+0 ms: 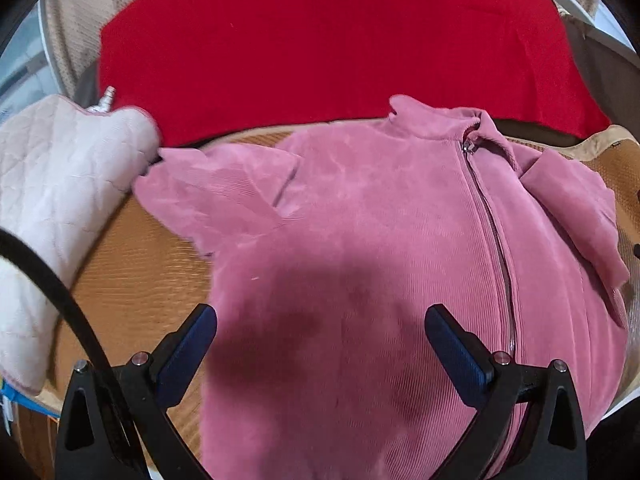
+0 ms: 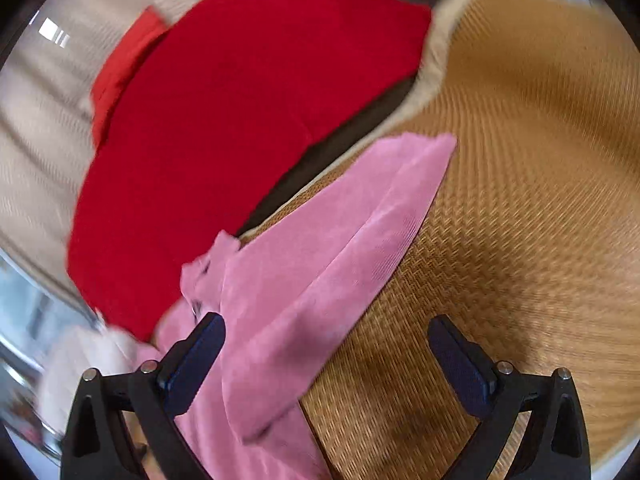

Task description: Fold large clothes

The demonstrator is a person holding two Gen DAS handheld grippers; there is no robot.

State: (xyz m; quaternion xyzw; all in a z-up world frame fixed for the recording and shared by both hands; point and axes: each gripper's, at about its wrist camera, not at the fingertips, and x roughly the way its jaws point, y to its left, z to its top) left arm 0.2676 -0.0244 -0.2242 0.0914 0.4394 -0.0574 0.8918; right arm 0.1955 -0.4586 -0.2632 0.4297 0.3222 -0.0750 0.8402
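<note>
One pink jacket point(image 1: 360, 240) flat, collar far, zipper lengthwise; both hand-held grippers point(image 1: 320, 344) point(image 2: 326, 350) wide, empty

Red blanket point(image 1: 320, 40), woven mat point(image 2: 520, 200), quilted pad point(image 1: 60, 180)

Woven tan straw mat point(image 2: 520, 184) with pale cloth edging spreads ahead of and under the jaws. Beyond it, flat red fabric sheet point(image 1: 320, 48) over beige knit cover point(image 1: 80, 12). White quilted pad point(image 1: 52, 200) left of the jaws.
</note>
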